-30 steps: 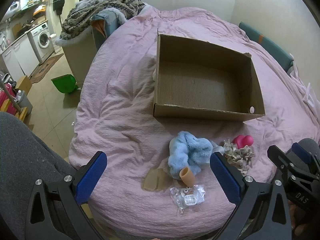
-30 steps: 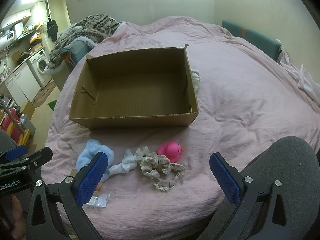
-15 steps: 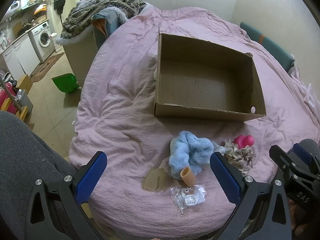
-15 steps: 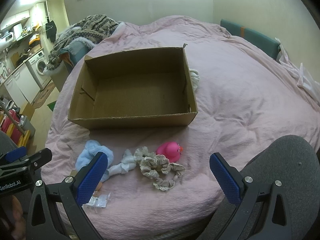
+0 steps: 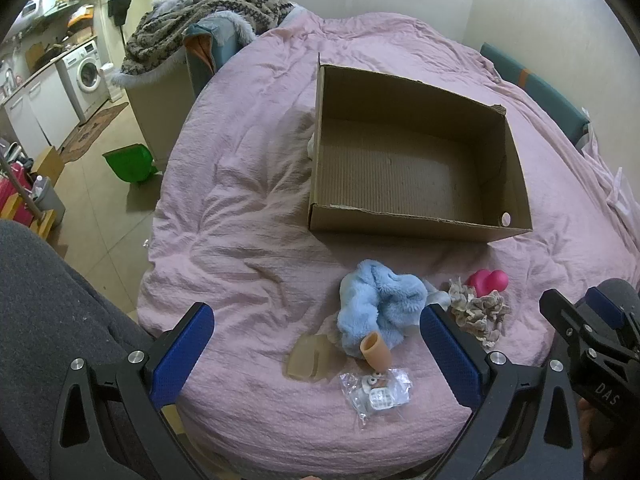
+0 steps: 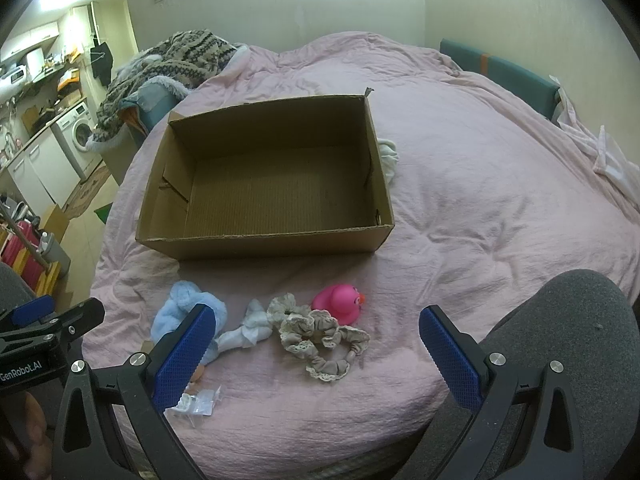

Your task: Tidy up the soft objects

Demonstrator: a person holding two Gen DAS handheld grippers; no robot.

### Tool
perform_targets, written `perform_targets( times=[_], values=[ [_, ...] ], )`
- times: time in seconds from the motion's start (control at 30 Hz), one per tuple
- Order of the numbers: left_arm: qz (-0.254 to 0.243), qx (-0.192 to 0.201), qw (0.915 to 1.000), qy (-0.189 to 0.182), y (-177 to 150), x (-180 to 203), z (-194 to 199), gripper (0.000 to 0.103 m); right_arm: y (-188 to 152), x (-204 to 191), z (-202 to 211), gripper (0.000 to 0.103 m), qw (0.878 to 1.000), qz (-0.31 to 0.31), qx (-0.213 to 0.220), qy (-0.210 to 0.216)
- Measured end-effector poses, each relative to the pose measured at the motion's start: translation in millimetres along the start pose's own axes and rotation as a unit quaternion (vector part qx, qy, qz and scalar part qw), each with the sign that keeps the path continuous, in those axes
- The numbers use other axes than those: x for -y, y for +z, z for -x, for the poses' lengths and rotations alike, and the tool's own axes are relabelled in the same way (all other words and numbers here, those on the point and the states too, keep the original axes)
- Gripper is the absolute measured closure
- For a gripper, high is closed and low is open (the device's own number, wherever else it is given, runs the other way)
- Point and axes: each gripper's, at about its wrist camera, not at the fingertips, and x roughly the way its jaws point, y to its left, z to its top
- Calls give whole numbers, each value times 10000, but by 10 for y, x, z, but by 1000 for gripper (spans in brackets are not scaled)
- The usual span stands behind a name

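Note:
An open, empty cardboard box (image 5: 416,164) (image 6: 272,184) sits on the pink bed. In front of it lie a fluffy light-blue cloth (image 5: 376,304) (image 6: 180,312), beige lace scrunchies (image 5: 480,314) (image 6: 320,336), a pink rubber duck (image 5: 488,282) (image 6: 340,304), a white cloth (image 6: 248,330), a tan tube (image 5: 374,350), a tan flat piece (image 5: 310,358) and a clear plastic bag (image 5: 376,390) (image 6: 196,398). My left gripper (image 5: 316,356) is open and empty, held above the near bed edge. My right gripper (image 6: 316,360) is open and empty, above the scrunchies.
A pink quilt (image 5: 248,208) covers the bed. A pile of knitted blankets (image 5: 208,12) lies at the far left corner. A green dustpan (image 5: 130,164) and a washing machine (image 5: 86,74) stand on the floor to the left. A white cloth (image 6: 388,156) lies beside the box.
Both views have shifted only slightly. Nothing on the bed has moved and both grippers have stayed open.

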Motion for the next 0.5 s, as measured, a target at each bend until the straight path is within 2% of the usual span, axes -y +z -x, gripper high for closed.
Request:
perform_targets(
  times=[0.5],
  values=[
    [20, -52, 10000, -8, -17, -13, -35, 0, 2, -1, -1, 0, 10000, -3, -18, -10]
  ],
)
